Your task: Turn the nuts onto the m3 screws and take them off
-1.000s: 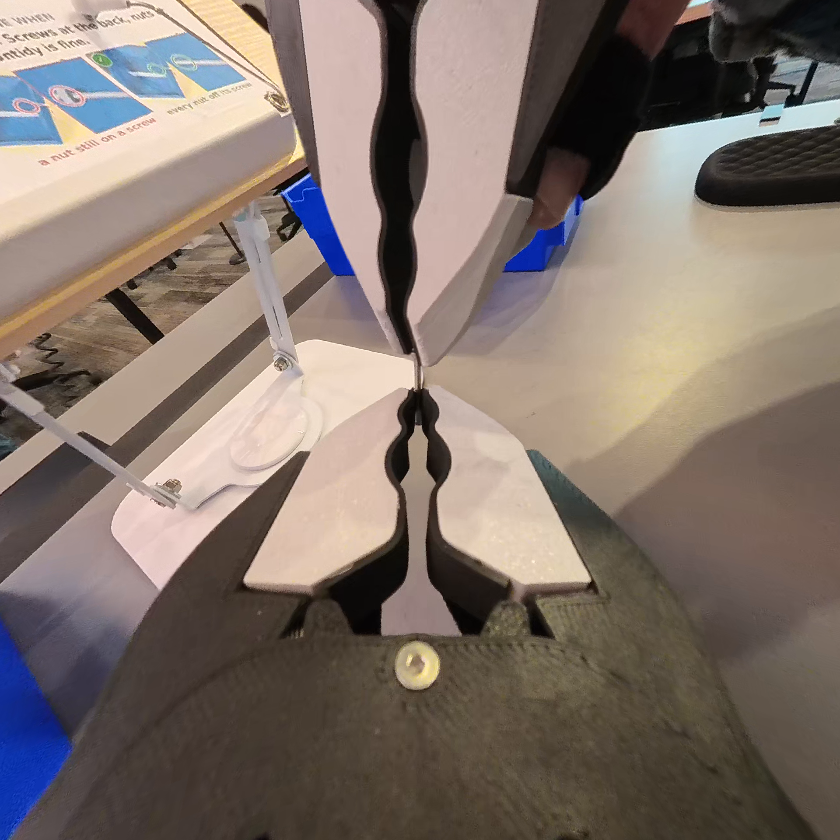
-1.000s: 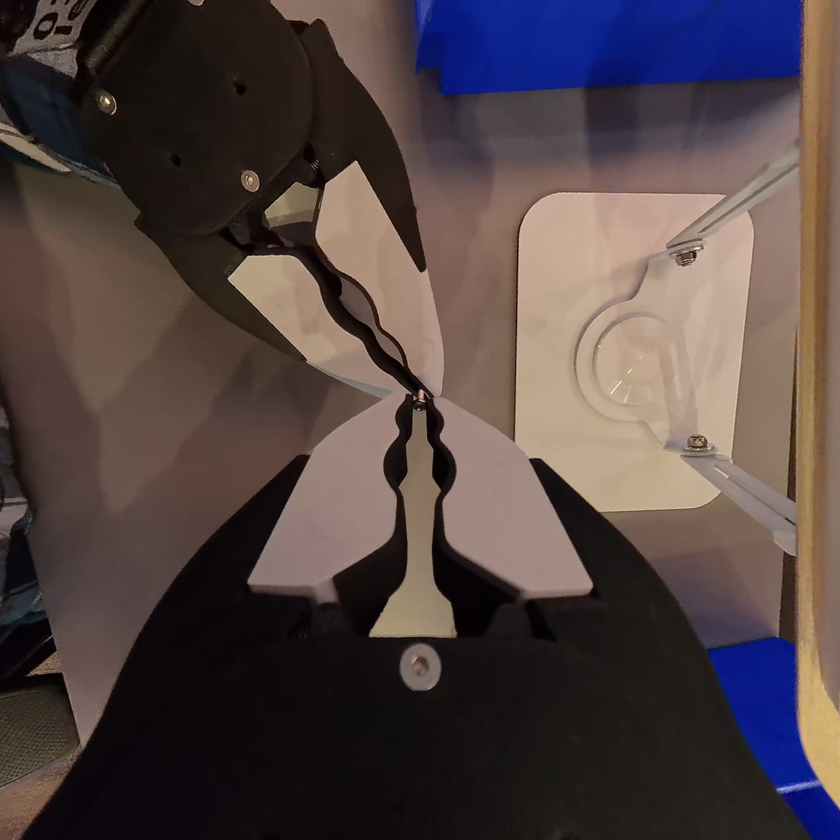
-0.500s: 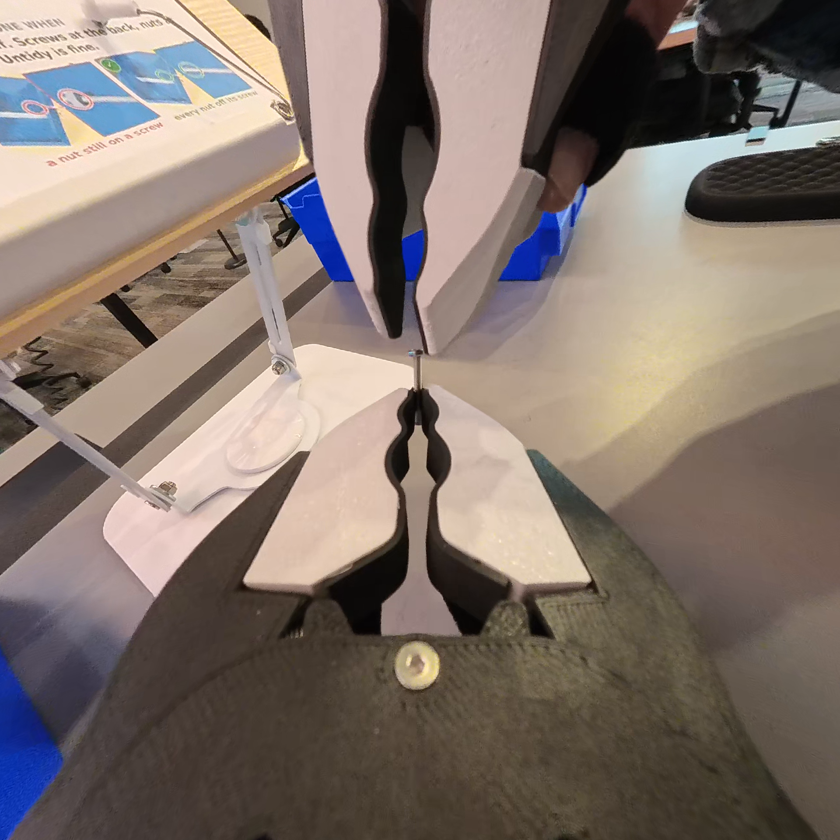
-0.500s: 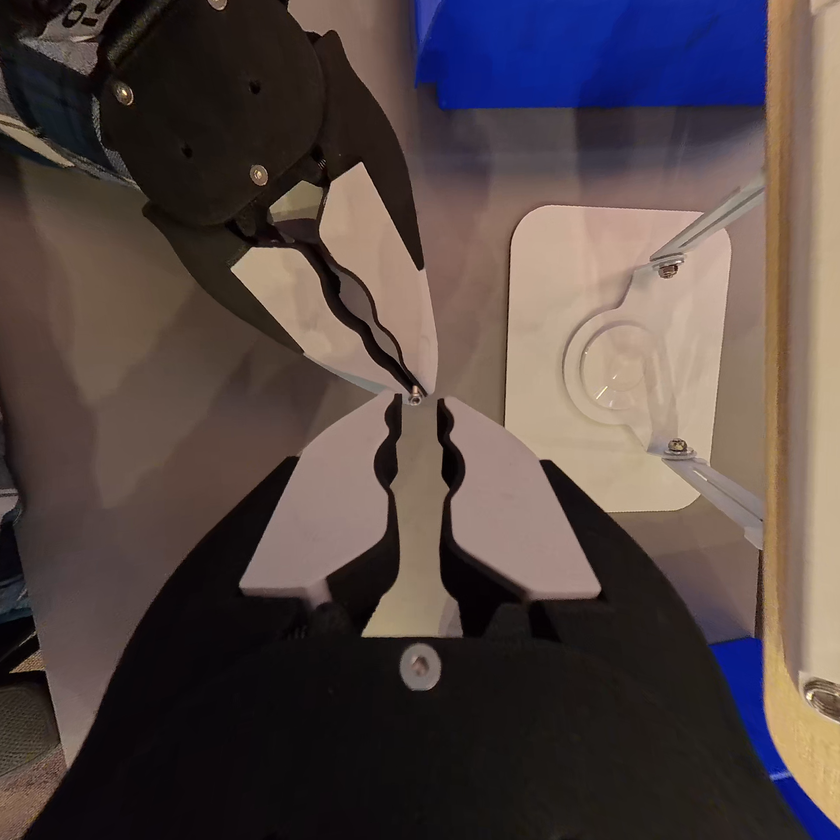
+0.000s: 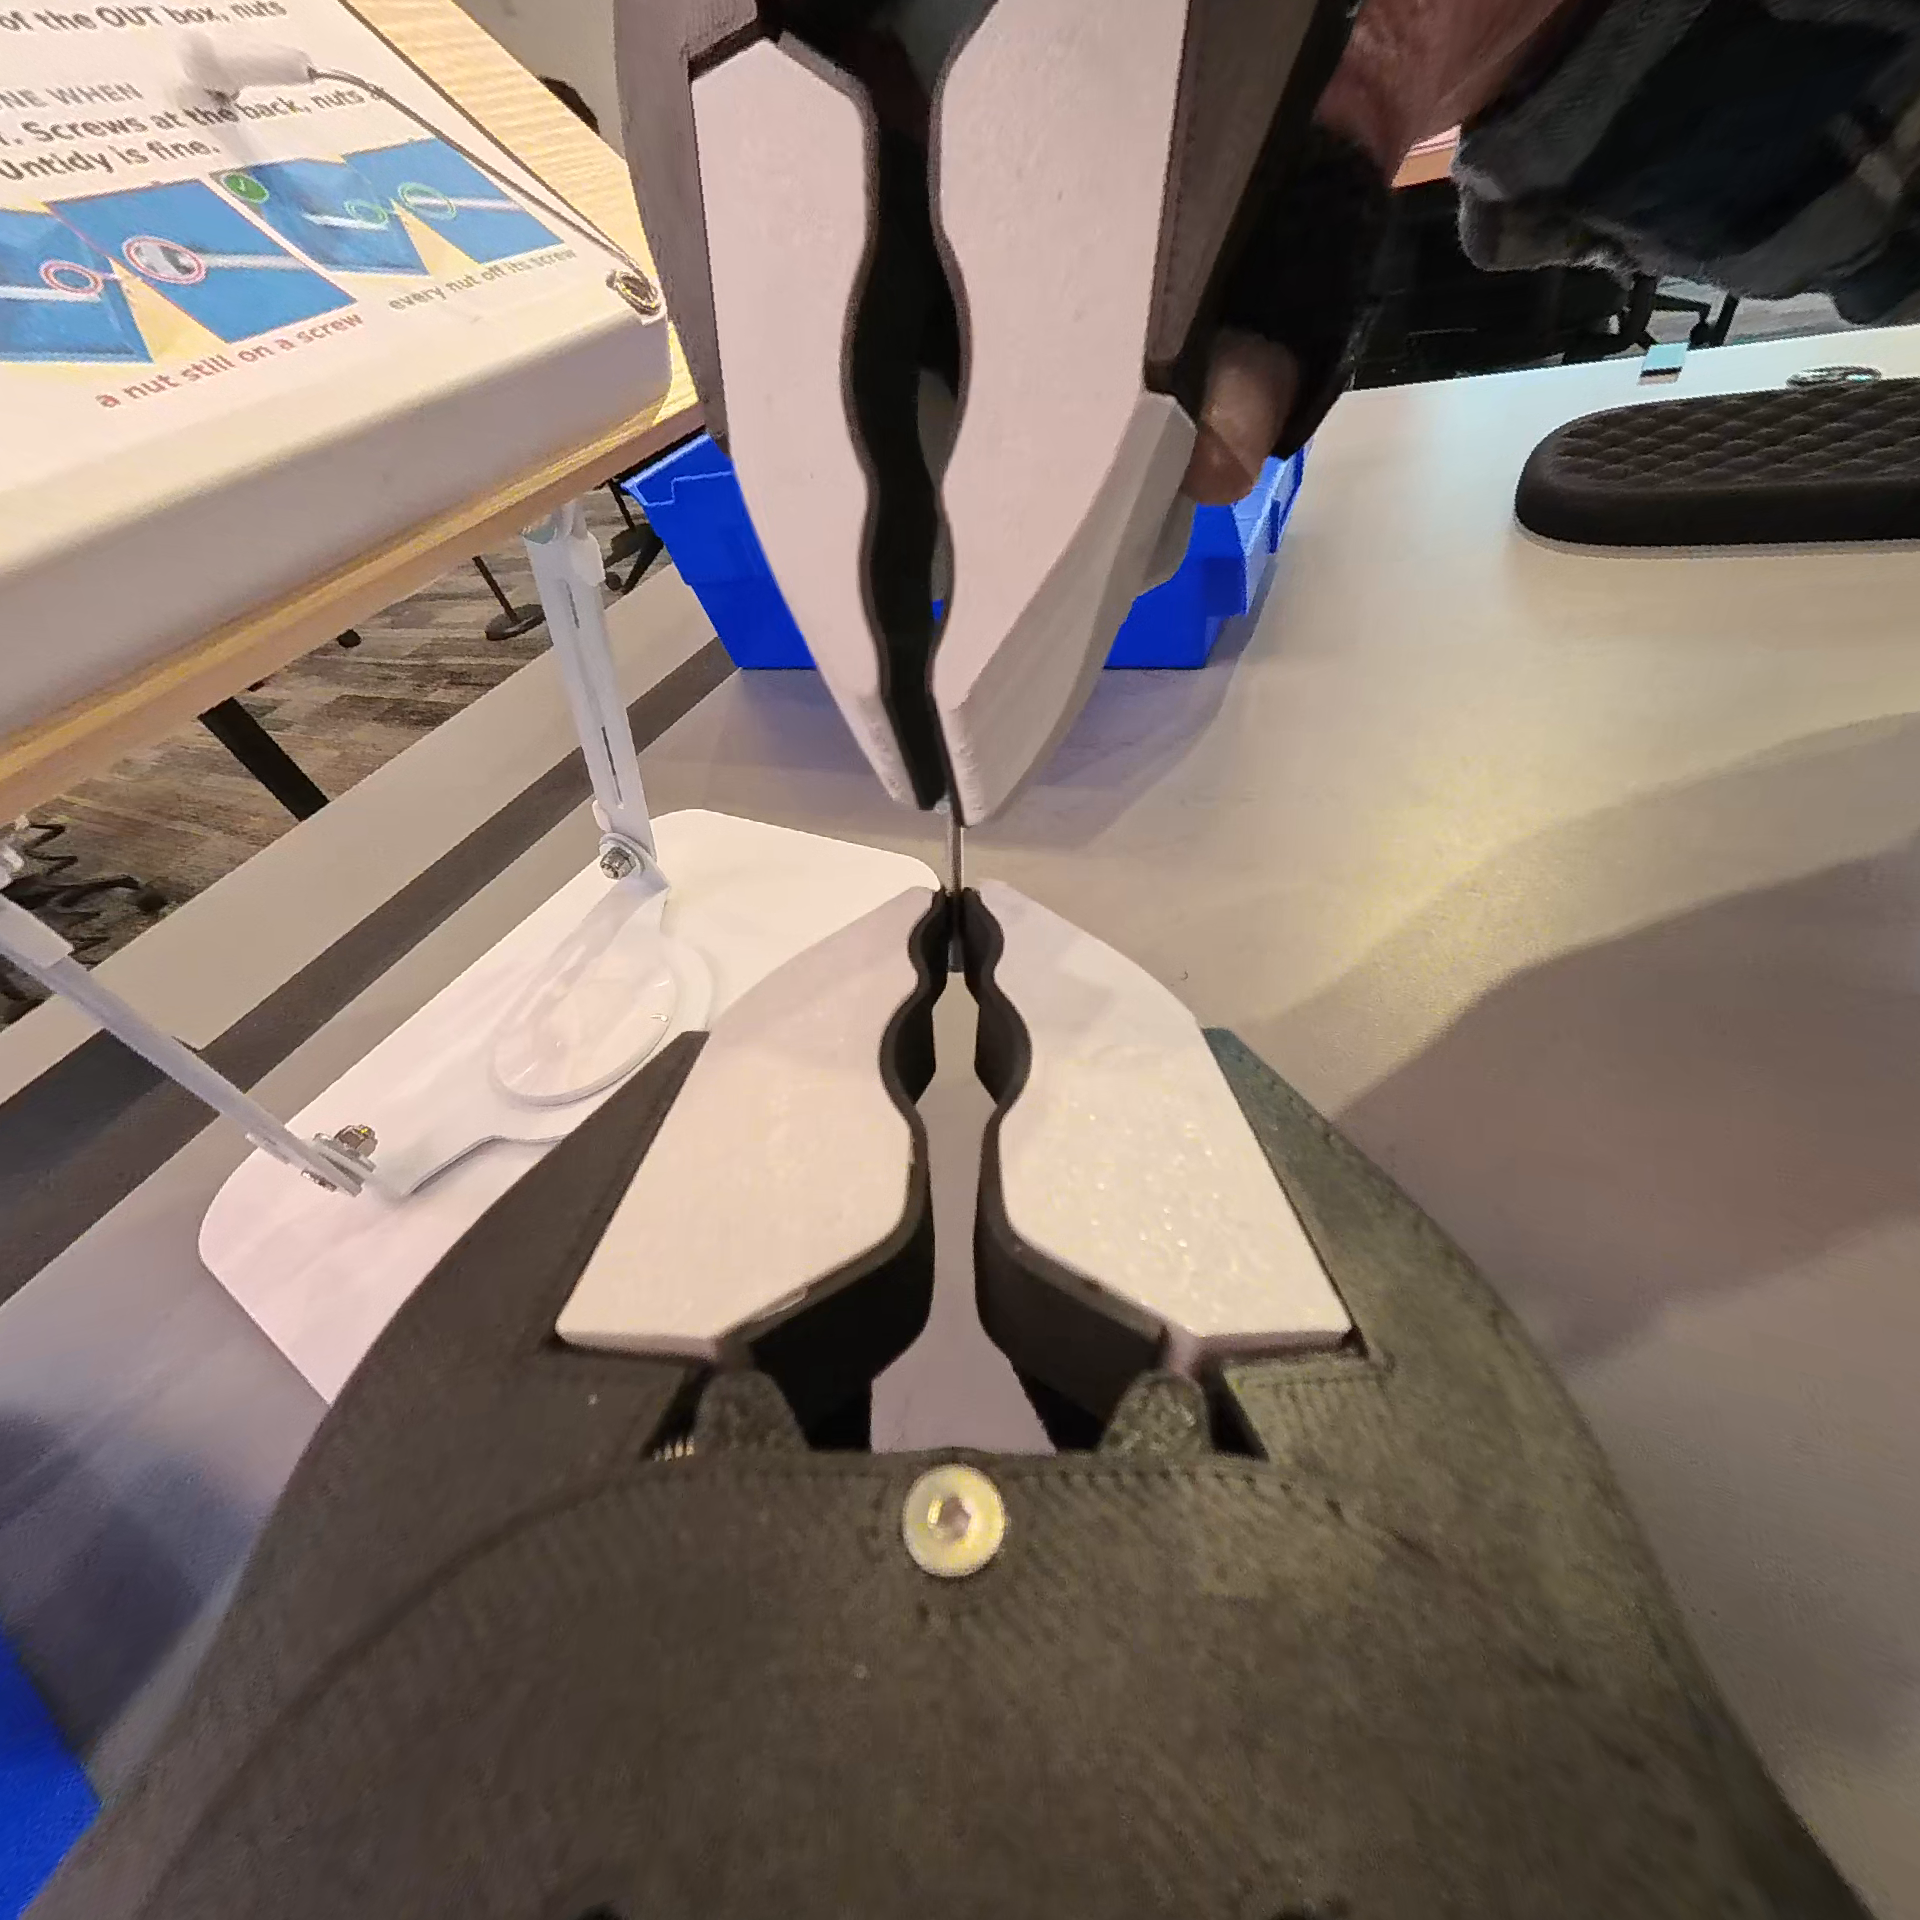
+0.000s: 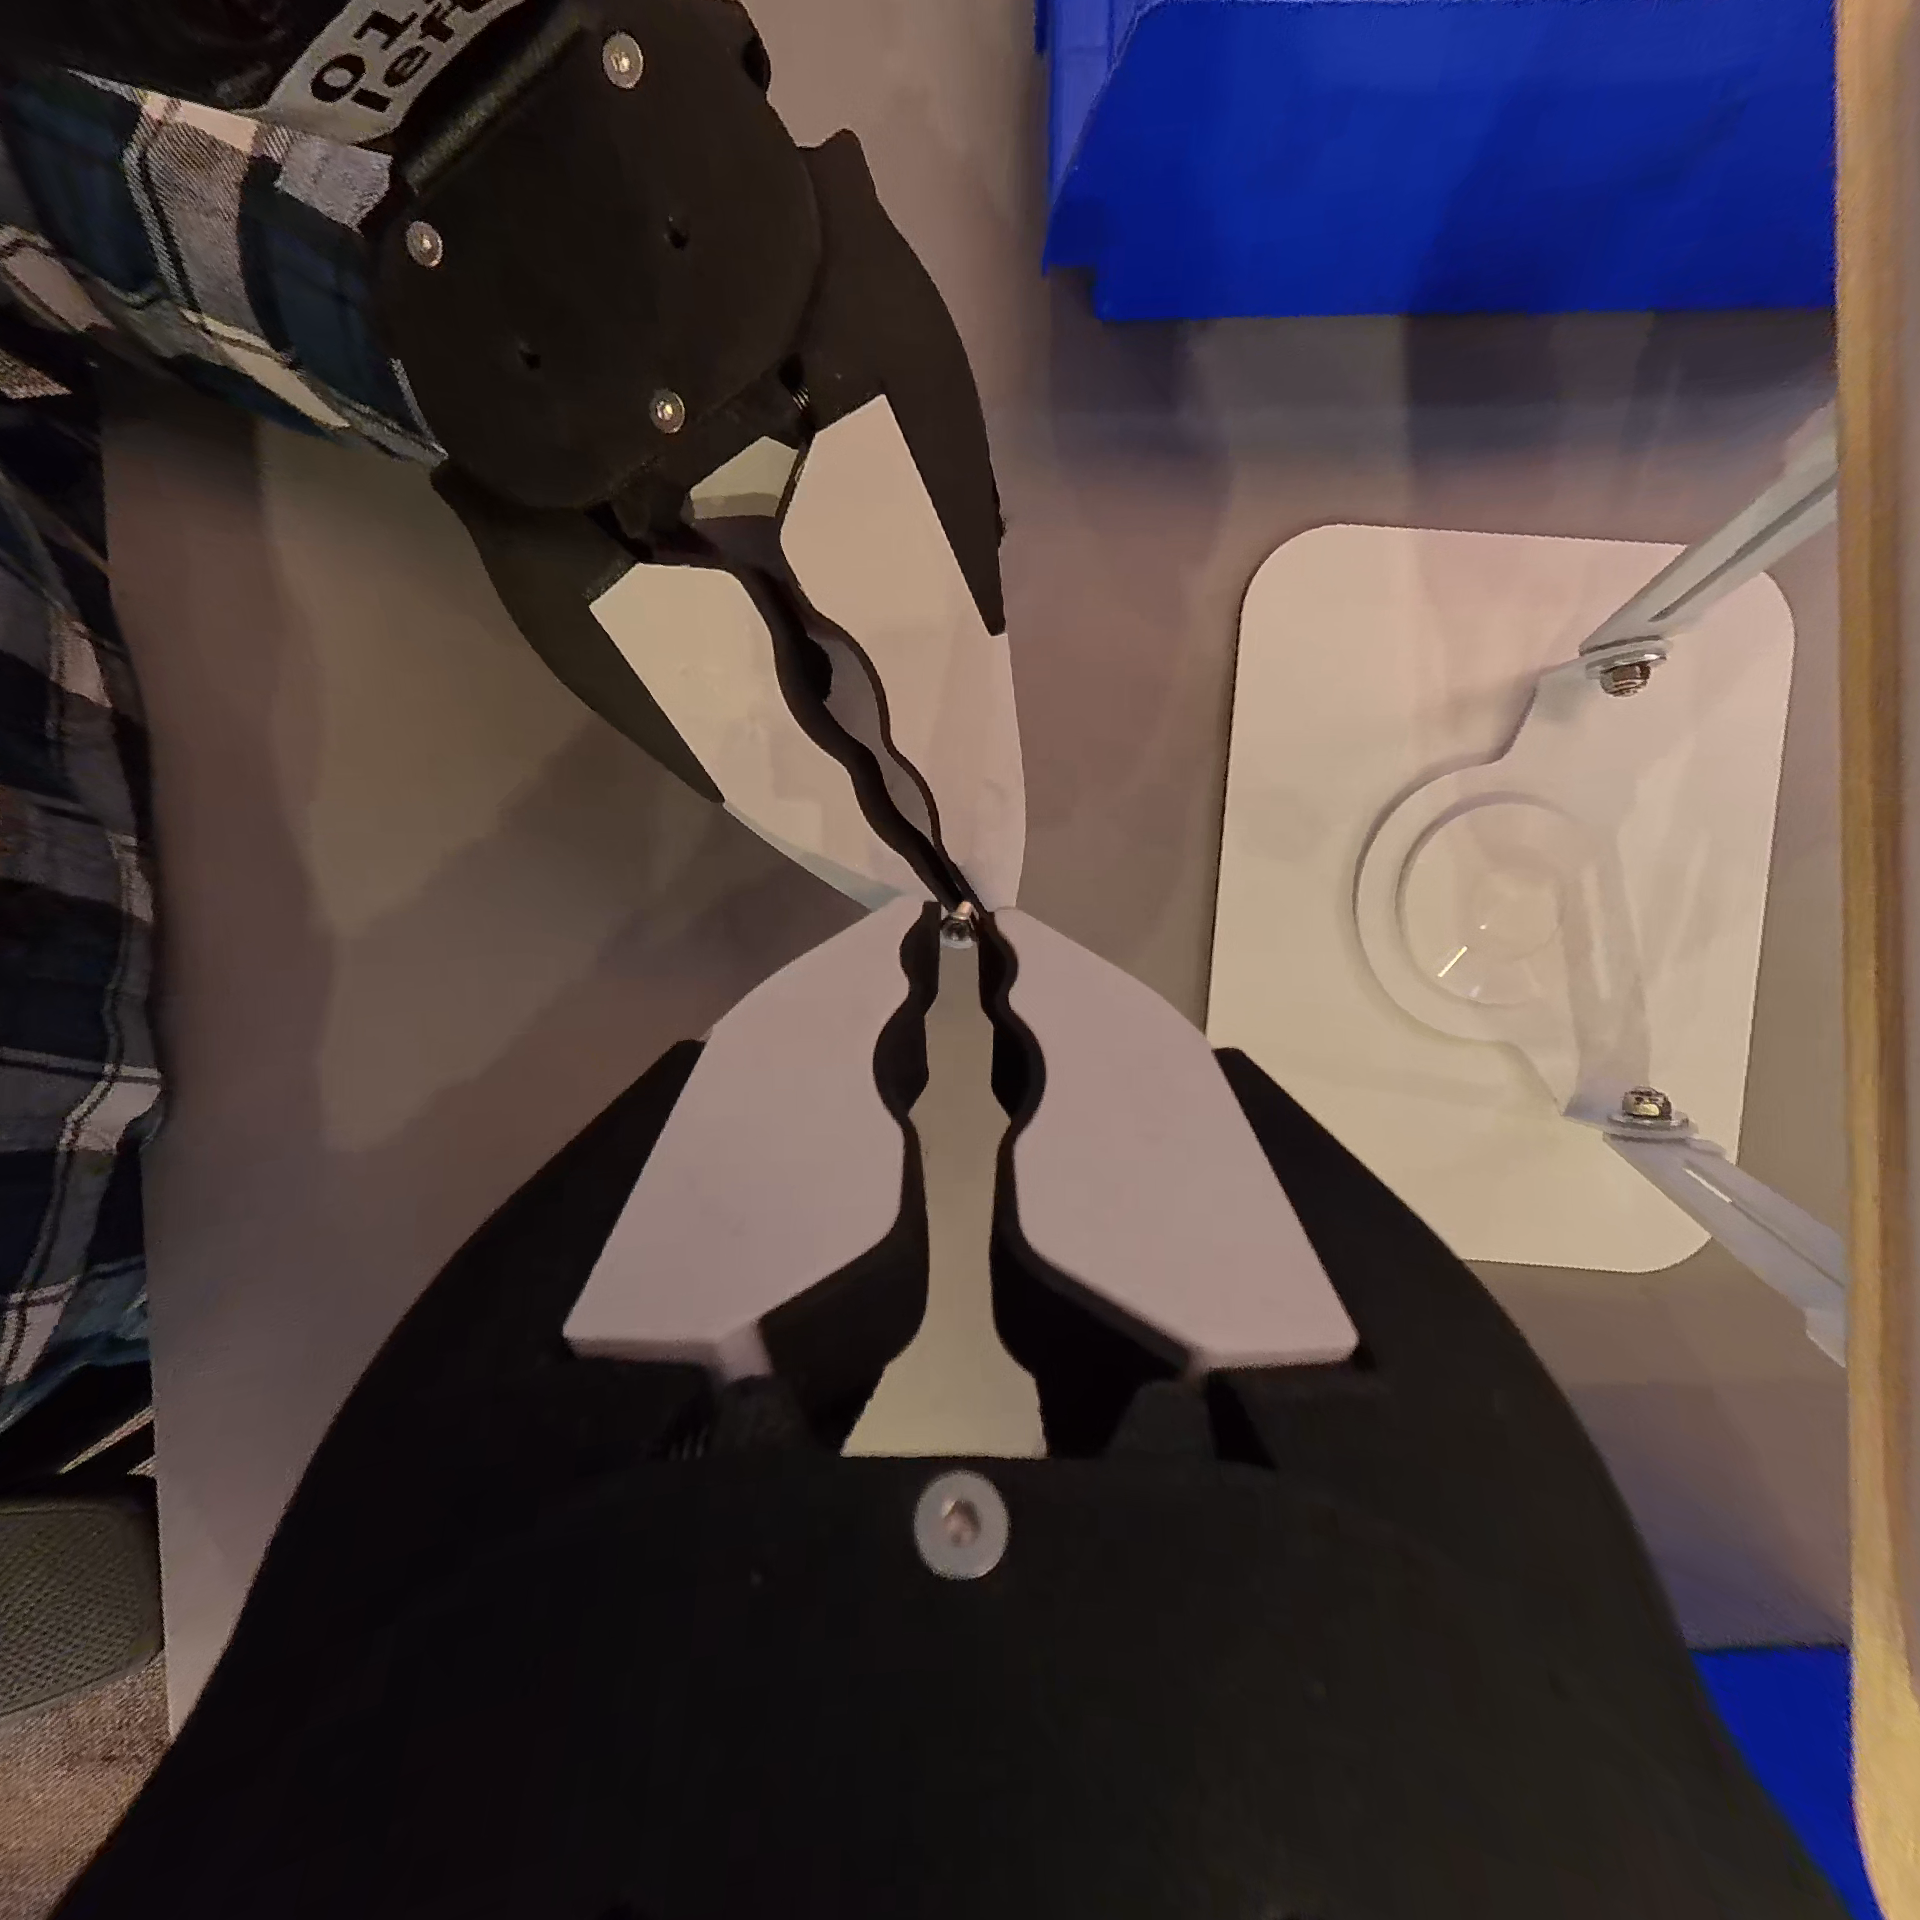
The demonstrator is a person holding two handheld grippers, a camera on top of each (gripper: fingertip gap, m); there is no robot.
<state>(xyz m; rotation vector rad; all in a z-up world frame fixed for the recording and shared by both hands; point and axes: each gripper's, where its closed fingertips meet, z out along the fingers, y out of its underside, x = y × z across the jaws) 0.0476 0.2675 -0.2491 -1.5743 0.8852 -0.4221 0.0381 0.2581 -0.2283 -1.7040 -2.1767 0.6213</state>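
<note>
My left gripper [image 5: 954,906] is shut on the thin shaft of a small silver screw [image 5: 954,857], which stands up out of its tips above the grey table [image 5: 1507,831]. My right gripper [image 5: 940,795] comes down from above, and its tips are closed on the screw's top end. In the right wrist view the screw's silver end [image 6: 957,928] sits between my right gripper's [image 6: 958,920] pads, which touch it on both sides. The left gripper [image 6: 954,891] reaches in there from the upper left, meeting the right one tip to tip.
A blue bin [image 5: 1174,603] stands behind the grippers [image 6: 1455,156]. A white stand base with a round lens [image 5: 468,1122] lies to the left [image 6: 1351,727], under a tilted board with a printed sheet [image 5: 260,312]. A black padded rest [image 5: 1714,478] is far right. A plaid sleeve [image 6: 83,727] holds the left gripper. The tips of both grippers are at nearly the same place.
A second ago the right gripper was closed on the screw's top. It opened and lifted off half a second ago. Now it has come back down and closed on it again. The left kept its hold.
</note>
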